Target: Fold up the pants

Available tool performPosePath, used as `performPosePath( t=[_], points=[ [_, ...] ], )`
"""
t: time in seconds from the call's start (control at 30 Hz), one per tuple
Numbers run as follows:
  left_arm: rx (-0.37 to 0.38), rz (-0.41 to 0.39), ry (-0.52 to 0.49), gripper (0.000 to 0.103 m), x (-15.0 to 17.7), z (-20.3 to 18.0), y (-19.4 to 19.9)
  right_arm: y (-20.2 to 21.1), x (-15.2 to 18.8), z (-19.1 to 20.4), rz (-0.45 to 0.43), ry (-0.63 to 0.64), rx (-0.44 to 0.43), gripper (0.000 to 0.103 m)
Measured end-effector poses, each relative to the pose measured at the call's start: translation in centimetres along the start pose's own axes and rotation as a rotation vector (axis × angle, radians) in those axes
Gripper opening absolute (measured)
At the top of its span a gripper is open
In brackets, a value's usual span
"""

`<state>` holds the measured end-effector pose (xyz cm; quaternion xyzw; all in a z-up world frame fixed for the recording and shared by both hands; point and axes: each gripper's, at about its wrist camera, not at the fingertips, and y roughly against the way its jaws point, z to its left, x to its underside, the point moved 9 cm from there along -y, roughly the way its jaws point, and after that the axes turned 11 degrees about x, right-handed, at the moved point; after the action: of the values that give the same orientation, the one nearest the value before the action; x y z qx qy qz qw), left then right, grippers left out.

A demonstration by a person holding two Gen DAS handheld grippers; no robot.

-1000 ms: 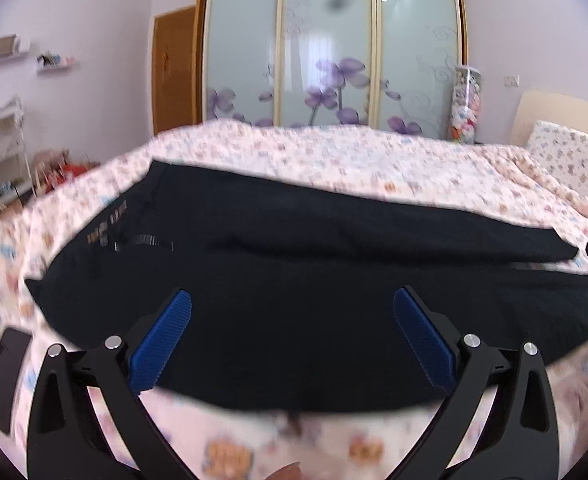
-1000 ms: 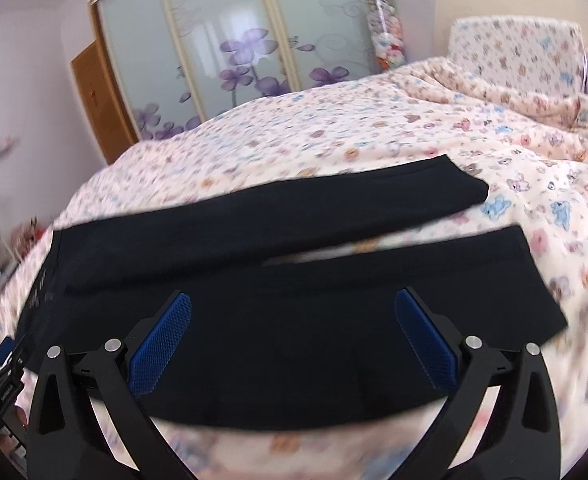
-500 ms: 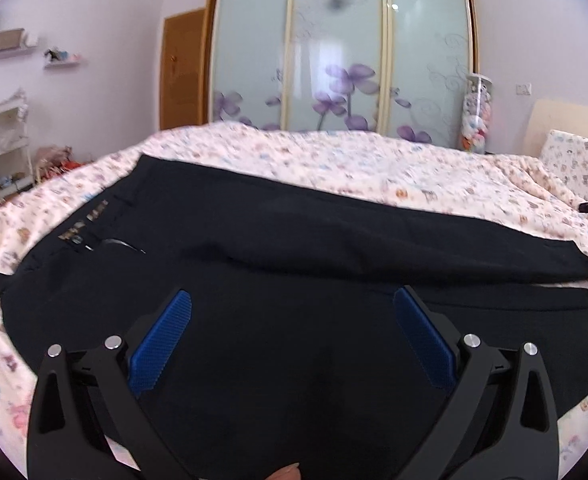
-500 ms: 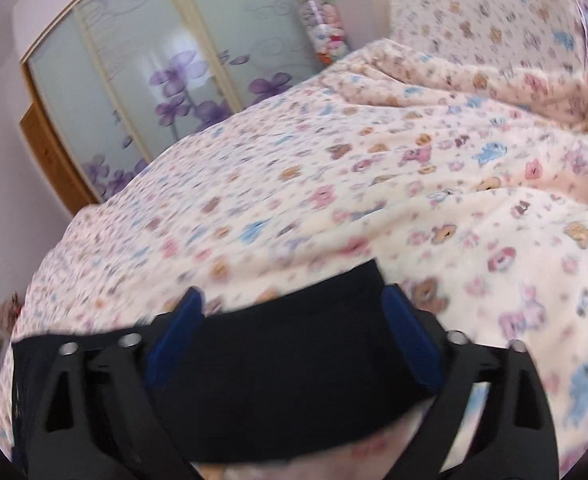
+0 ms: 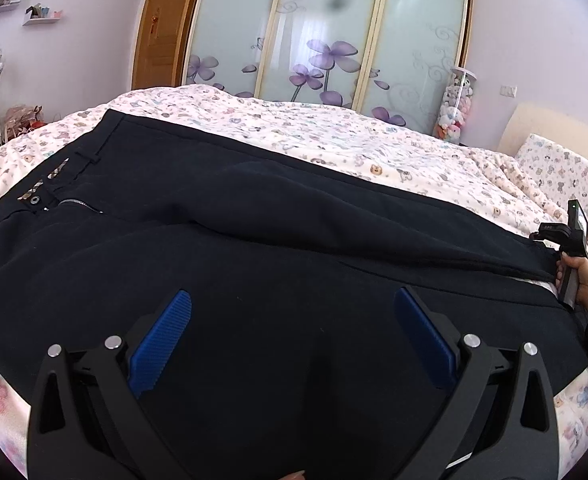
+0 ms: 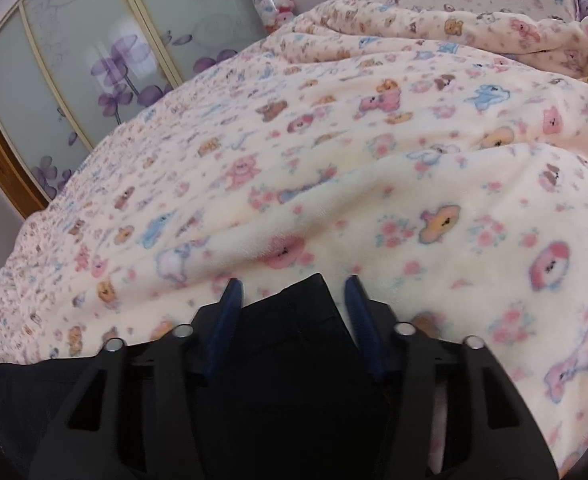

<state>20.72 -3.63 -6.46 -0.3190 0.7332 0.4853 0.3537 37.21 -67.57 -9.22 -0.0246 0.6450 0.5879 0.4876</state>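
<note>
Black pants (image 5: 253, 240) lie spread across the bed, waistband and zipper (image 5: 73, 204) at the left, legs running right. My left gripper (image 5: 291, 316) is open, its blue pads just above the near leg's fabric. My right gripper (image 6: 289, 300) is partly closed around the hem end of a pant leg (image 6: 298, 344), the pads close on either side of the fabric without clearly pinching it. In the left wrist view the right gripper's body (image 5: 570, 248) and the hand holding it sit at the far right leg end.
The bed (image 5: 374, 152) has a pastel teddy-bear blanket (image 6: 414, 160). A pillow (image 5: 566, 164) and headboard are at the right. A wardrobe (image 5: 326, 32) with flowered glass doors stands behind, and a door and shelves at the left.
The left gripper moved forward and lower over the pants. The right gripper swung to the leg hem and its jaws narrowed around the fabric.
</note>
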Motion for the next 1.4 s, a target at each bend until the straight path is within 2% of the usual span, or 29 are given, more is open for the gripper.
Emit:
performPosePath(
  t=[0.07, 0.1, 0.2, 0.43, 0.53, 0.67, 0.8, 0.93, 1.03, 1.13, 1.2, 1.3, 1.4],
  points=[
    [0.0, 0.004, 0.002, 0.101, 0.0, 0.0, -0.1, 0.4, 0.0, -0.3, -0.009, -0.017, -0.019, 0.023],
    [0.001, 0.003, 0.005, 0.101, 0.0, 0.1, -0.1, 0.8, -0.1, -0.4, -0.014, -0.018, -0.029, 0.021],
    [0.009, 0.001, 0.014, 0.101, 0.0, 0.3, 0.0, 2.9, -0.2, -0.5, -0.053, -0.019, -0.07, 0.008],
    [0.068, 0.007, 0.069, 0.101, 0.2, 0.4, 0.1, 11.2, 0.6, -1.3, -0.131, -0.071, -0.259, 0.008],
    [0.106, 0.016, 0.096, 0.101, 0.4, 0.3, 0.2, 16.1, 2.6, -2.2, -0.166, -0.062, -0.339, 0.008],
    [0.125, -0.012, 0.091, 0.101, 0.1, -0.1, 0.9, 20.7, 6.8, -4.4, -0.161, -0.086, -0.416, 0.008],
    [0.109, -0.097, 0.068, 0.101, -0.9, -0.6, 3.6, 22.8, 12.8, -7.3, -0.097, -0.125, -0.43, 0.008],
    [0.062, -0.189, -0.017, 0.101, -1.9, -1.8, 8.2, 21.1, 18.4, -9.4, 0.034, -0.12, -0.323, 0.008],
    [0.006, -0.242, -0.09, 0.101, -2.0, -2.4, 11.2, 20.9, 19.2, -9.1, 0.085, -0.091, -0.263, 0.009],
    [-0.051, -0.305, -0.144, 0.101, -1.8, -2.0, 13.6, 22.5, 18.8, -9.5, 0.087, -0.106, -0.192, 0.023],
    [-0.071, -0.33, -0.143, 0.101, -1.9, -1.2, 14.4, 23.8, 18.4, -9.5, 0.082, -0.132, -0.181, 0.028],
    [-0.044, -0.288, -0.064, 0.101, -1.9, 0.4, 13.8, 26.3, 18.0, -8.5, 0.055, -0.193, -0.244, 0.029],
    [0.019, -0.234, 0.029, 0.101, -1.3, 1.9, 12.7, 26.8, 19.1, -4.7, 0.161, -0.29, -0.415, 0.035]
  ],
)
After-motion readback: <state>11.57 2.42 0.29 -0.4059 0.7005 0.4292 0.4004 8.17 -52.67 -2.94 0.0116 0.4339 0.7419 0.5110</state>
